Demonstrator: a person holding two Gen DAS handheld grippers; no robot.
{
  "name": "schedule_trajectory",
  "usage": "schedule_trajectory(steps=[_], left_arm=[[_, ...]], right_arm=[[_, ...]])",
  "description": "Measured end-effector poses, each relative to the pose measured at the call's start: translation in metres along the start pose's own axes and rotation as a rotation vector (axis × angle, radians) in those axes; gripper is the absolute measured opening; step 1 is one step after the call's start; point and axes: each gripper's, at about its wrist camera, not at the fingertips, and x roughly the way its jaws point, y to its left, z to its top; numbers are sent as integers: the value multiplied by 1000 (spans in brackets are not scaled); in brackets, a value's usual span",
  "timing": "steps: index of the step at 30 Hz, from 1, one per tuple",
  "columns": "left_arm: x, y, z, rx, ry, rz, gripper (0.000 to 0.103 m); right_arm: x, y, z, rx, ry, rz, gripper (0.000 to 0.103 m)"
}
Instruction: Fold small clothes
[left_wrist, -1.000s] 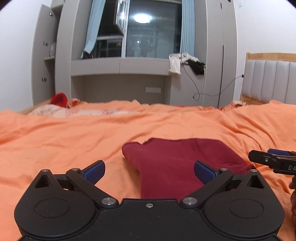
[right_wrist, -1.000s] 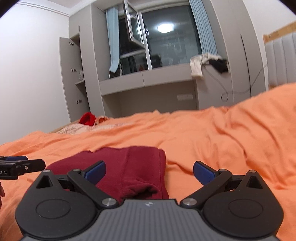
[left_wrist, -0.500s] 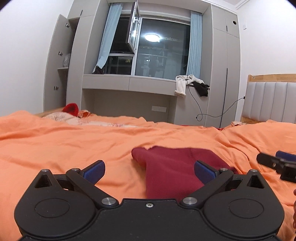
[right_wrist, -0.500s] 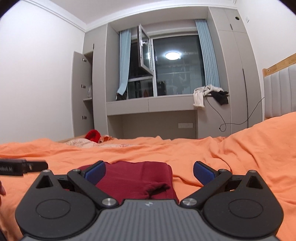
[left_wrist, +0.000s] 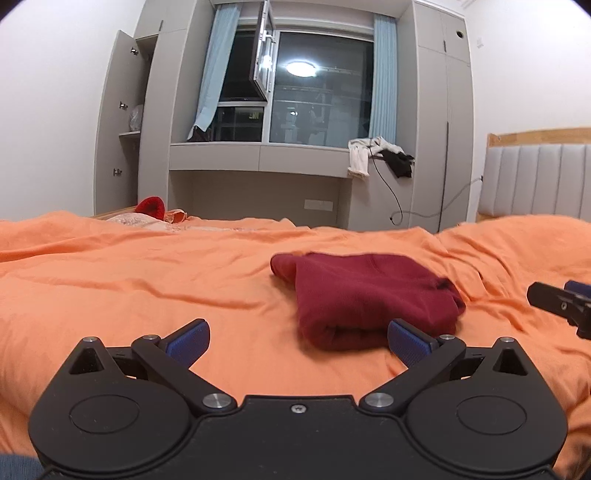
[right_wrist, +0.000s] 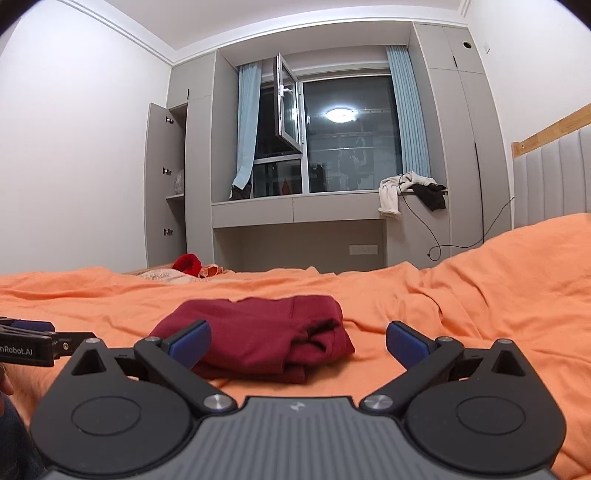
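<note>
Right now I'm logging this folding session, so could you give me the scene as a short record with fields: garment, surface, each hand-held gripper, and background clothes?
garment: dark red knit garment, folded into a compact bundle, lying free
surface: wrinkled orange bedsheet
left hand-held gripper: open, empty, just short of the bundle's near edge
right hand-held gripper: open, empty, bundle ahead and to its left
background clothes: white and black clothes heaped on the grey window ledge; bright red item at the bed's far edge

Pale and black clothes (right_wrist: 410, 190) drape the window ledge (right_wrist: 295, 210).
</note>
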Motion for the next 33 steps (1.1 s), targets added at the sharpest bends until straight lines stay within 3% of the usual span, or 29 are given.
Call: schedule_trajectory(steps=[6, 33], left_arm=[[-12, -4, -10, 41, 3, 18, 102], [-14, -5, -13, 41, 9, 33, 102]], right_arm=[[-12, 3, -9, 12, 28, -15, 103], [-11, 6, -18, -13, 60, -33, 103]])
